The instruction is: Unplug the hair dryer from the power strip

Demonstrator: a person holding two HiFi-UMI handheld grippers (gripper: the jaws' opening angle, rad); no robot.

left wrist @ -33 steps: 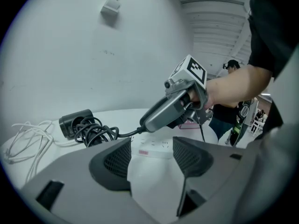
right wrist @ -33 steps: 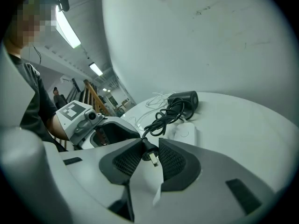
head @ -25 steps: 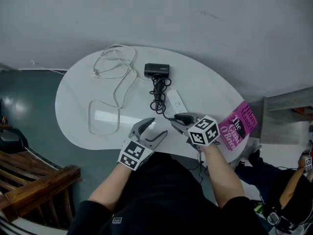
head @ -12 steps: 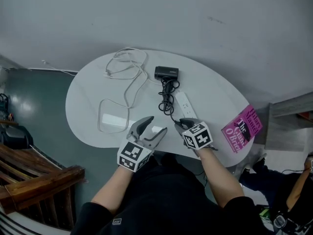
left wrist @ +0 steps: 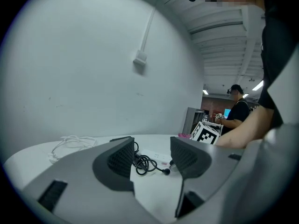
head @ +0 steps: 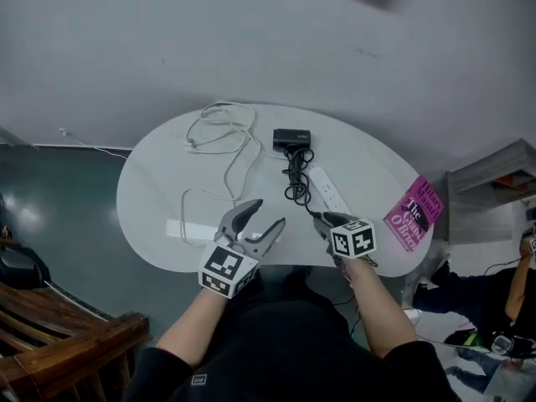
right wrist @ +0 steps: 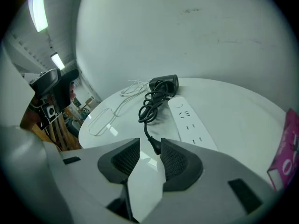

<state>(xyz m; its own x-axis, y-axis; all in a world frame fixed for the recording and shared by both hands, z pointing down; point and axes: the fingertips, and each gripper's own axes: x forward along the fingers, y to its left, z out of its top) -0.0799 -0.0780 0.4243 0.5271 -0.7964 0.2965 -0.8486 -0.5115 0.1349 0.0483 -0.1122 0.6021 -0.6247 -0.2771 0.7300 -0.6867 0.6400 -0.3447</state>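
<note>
A black hair dryer (head: 291,138) lies at the table's far side, and its coiled black cord (head: 295,178) runs toward me beside the white power strip (head: 329,190). The plug (right wrist: 155,146) is out of the strip and lies on the table just at the tips of my right gripper (right wrist: 148,150). That gripper's jaws are opening, and the pads stand apart from the plug. My left gripper (head: 266,214) hovers over the table's near edge, pointing nearly level. Its jaws are closing a little with nothing between them (left wrist: 152,155).
The white oval table (head: 167,182) also carries a loose white cable (head: 222,128) at the far left. A pink book (head: 413,214) lies at its right edge. A grey wall stands behind the table, and a person stands off to the right (left wrist: 237,107).
My left gripper has risen from the table's near edge. My right gripper has tipped further down, and its jaws have parted around the plug, which now rests on the table.
</note>
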